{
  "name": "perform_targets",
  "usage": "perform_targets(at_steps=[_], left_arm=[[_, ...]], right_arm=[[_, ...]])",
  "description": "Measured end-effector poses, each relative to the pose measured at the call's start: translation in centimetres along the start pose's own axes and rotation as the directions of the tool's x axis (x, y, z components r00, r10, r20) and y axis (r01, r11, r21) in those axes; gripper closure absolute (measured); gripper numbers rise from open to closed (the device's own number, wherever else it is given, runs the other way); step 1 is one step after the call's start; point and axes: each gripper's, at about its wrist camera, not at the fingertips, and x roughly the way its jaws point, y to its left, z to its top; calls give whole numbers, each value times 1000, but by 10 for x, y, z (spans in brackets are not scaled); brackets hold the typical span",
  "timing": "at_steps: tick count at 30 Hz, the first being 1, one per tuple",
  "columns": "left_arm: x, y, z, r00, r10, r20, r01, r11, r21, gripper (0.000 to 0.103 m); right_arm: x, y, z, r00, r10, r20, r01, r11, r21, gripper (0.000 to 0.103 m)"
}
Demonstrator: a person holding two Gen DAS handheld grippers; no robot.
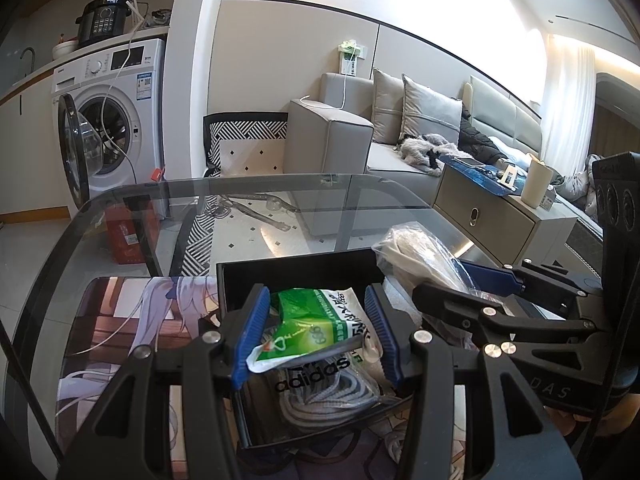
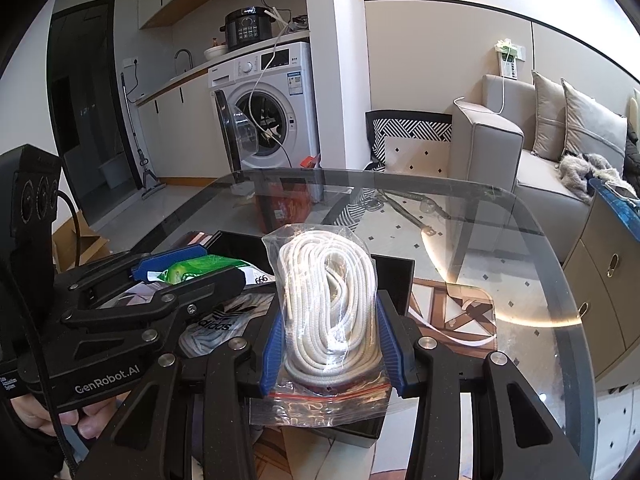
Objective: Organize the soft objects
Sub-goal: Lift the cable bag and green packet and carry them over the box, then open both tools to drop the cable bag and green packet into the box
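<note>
- Now the left gripper (image 1: 316,334) is sitting low in the middle of its own view, its blue pads closing narrowly on a green packet (image 1: 310,330) and holding it over a black box (image 1: 298,270).
- Under the packet, inside the box, a clear bag of grey laces (image 1: 320,390) with black lettering is lying.
- Meanwhile the right gripper (image 2: 330,354) is sitting at the lower centre of its view, its pads pressing both sides of a clear bag of white cord (image 2: 328,300), which is standing upright between them.
- This cord bag is hanging above the box's right part, its red zip strip at the bottom.
- Both the box and a printed mat (image 1: 132,320) are resting on a glass table (image 1: 120,216).
- At the lower left of the right view, a hand (image 2: 60,416) is gripping the left gripper's handle.
</note>
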Motion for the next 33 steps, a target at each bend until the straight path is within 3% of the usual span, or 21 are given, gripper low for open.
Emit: perform_targets(at_steps=[20,25,29,33], left_arm=[[6,6,-2,1000,4,-22,-4,1000,-11,54],[6,7,-2,1000,14,-27,-15,1000,-15,53],[3,5,-3,999,17,-36,-17,1000,-7,47],[-4,5,-3,999,9,-43,-9,1000,1,37]], right_arm=[[11,-3,2,999,44,-10,-44,999,1,60],[1,-7,2,998,59,20,-59,998,3,34],[-12,-9,2,999,44,32,-44,999,4,31],[-28,-11,-3,999,31,38,-31,1000,-2,17]])
